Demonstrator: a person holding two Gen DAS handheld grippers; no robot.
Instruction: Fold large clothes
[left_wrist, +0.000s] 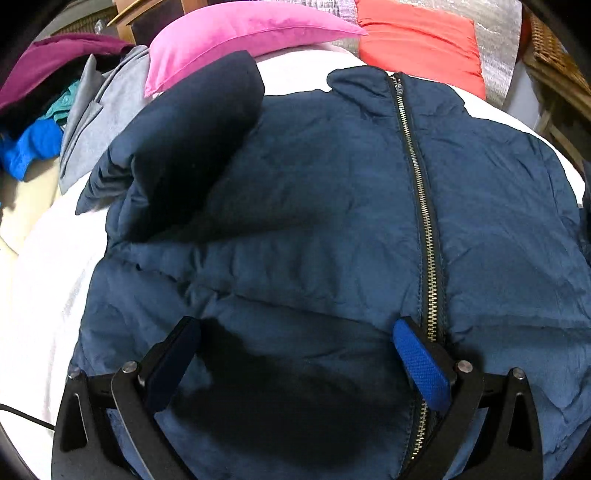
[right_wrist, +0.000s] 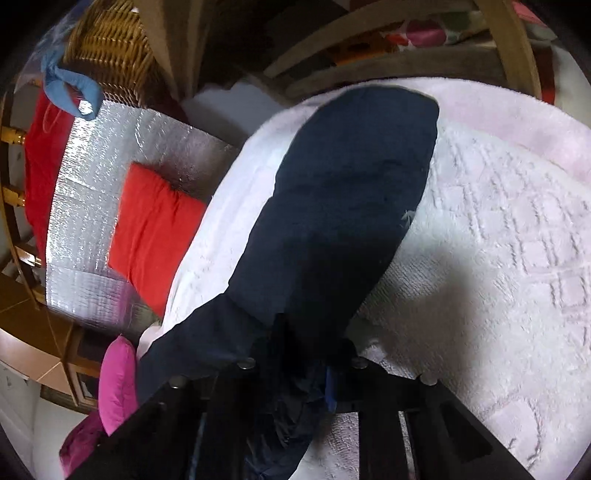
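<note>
A navy padded jacket (left_wrist: 314, 221) lies front-up and zipped on a white blanket (left_wrist: 48, 277), its metal zipper (left_wrist: 421, 206) running down the middle. One sleeve (left_wrist: 192, 147) with a darker cuff is folded in over the chest at the left. My left gripper (left_wrist: 295, 326) hangs open just above the jacket's lower front, nothing between its blue pads (left_wrist: 421, 362). In the right wrist view the other dark sleeve (right_wrist: 343, 206) stretches away across the blanket (right_wrist: 498, 258). My right gripper (right_wrist: 306, 369) is shut on its near end, fabric hiding most of the fingers.
A pink pillow (left_wrist: 240, 33) and an orange-red cushion (left_wrist: 421, 40) lie beyond the collar. A heap of other clothes (left_wrist: 44, 110) sits at the far left. A silver foil mat (right_wrist: 85, 221), a wicker basket (right_wrist: 107, 44) and wooden furniture border the blanket.
</note>
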